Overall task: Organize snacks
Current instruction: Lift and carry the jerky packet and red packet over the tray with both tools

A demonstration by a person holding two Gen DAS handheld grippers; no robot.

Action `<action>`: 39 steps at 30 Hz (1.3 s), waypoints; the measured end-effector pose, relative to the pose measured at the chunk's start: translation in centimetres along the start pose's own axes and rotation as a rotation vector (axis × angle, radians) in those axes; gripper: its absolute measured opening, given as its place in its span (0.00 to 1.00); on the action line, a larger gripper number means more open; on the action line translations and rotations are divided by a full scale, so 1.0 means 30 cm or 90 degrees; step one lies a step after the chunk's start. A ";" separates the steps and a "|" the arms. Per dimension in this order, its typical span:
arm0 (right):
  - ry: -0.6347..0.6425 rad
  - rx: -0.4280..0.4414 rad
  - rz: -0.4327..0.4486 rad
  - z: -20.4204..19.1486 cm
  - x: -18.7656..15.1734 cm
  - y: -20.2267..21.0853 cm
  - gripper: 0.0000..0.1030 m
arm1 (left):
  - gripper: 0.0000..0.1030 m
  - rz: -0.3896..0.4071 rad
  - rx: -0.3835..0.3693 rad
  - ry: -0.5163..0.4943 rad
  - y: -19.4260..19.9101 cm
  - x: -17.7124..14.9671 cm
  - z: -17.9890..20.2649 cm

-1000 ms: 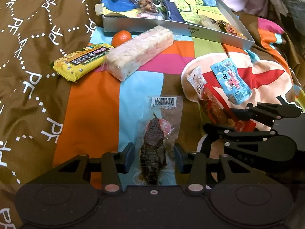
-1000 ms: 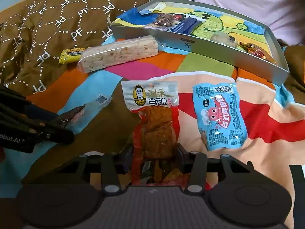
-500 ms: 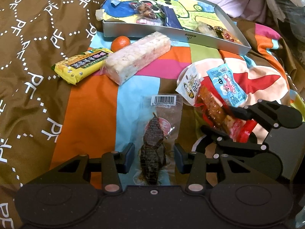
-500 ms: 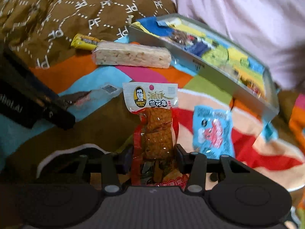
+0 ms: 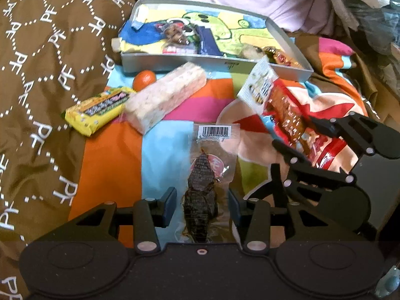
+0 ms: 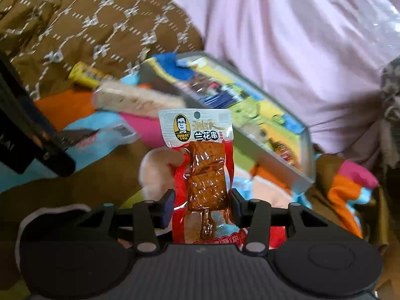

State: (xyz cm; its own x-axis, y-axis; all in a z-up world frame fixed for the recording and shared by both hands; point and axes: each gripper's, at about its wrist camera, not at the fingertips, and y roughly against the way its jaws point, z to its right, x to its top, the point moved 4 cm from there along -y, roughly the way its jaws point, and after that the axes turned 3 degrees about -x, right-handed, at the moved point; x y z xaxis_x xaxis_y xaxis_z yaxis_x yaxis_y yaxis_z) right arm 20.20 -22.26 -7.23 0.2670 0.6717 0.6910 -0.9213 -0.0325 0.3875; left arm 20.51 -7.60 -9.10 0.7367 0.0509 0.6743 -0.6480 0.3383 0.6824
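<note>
My left gripper (image 5: 202, 207) is shut on a clear packet of dark dried snack (image 5: 200, 190), whose barcode end points away from me. The right wrist view shows that packet (image 6: 82, 135) at its left, sticking out of the left gripper (image 6: 57, 157). My right gripper (image 6: 202, 207) is shut on a red packet of brown tofu skewers (image 6: 205, 175) and holds it up off the blanket. The left wrist view has the right gripper (image 5: 297, 135) at its right, with the red packet (image 5: 282, 105) tilted towards the silver tin tray (image 5: 175, 62). The tray (image 6: 275, 160) holds several snacks.
A yellow bar (image 5: 97, 110), a long puffed-rice bar (image 5: 165, 97) and a small orange fruit (image 5: 144, 78) lie in front of the tray on the striped blanket. A blue packet (image 5: 268, 121) lies partly hidden under the red one. Brown quilt sits left, pink cloth behind.
The right gripper has lifted the red packet off the blanket and rolled, so the tray now looks slanted in its view. The left gripper keeps its dark packet and has tilted slightly.
</note>
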 end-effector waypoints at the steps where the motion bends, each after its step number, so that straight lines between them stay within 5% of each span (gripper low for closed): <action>1: -0.009 -0.010 0.009 0.015 0.007 0.007 0.49 | 0.44 0.005 -0.001 -0.001 0.003 0.008 0.004; 14: -0.124 -0.103 0.062 0.176 0.050 0.020 0.49 | 0.45 0.101 -0.019 -0.001 0.014 0.195 0.076; 29: -0.292 -0.186 0.143 0.411 0.150 -0.203 0.49 | 0.45 0.262 0.021 0.046 -0.119 0.611 0.124; 39: -0.337 -0.183 0.161 0.521 0.132 -0.347 0.49 | 0.45 0.240 0.032 0.104 -0.353 0.722 0.097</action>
State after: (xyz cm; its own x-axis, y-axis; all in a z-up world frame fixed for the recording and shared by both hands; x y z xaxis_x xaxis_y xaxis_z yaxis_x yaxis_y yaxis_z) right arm 35.27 -30.83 1.01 0.0682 0.2121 0.9749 -0.9931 0.1075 0.0461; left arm 42.76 -12.82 -0.91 0.4647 0.3120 0.8286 -0.8838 0.2207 0.4125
